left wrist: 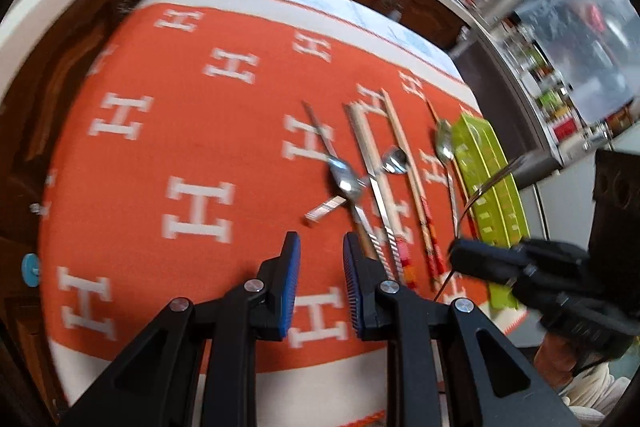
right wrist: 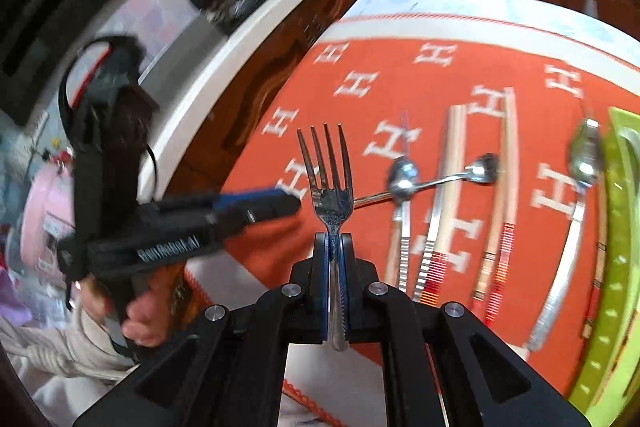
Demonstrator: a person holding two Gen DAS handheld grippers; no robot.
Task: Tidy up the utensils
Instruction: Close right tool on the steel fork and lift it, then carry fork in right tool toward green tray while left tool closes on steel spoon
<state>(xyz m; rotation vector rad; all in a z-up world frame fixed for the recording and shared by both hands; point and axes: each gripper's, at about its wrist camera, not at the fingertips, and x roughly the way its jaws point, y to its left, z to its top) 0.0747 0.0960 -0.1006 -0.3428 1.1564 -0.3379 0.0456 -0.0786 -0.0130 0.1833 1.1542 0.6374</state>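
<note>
In the left wrist view, the left gripper (left wrist: 322,259) stands a little open and holds nothing, above the orange cloth (left wrist: 160,147). Spoons and chopsticks (left wrist: 404,163) lie beside the green tray (left wrist: 494,187).

In the right wrist view, the right gripper (right wrist: 333,247) is closed on the handle of a fork (right wrist: 330,179), tines up, left of the green tray (right wrist: 616,267).

Steel fork (right wrist: 330,183) held tines-up above scattered spoons (right wrist: 404,177), chopsticks (right wrist: 506,163).
</note>
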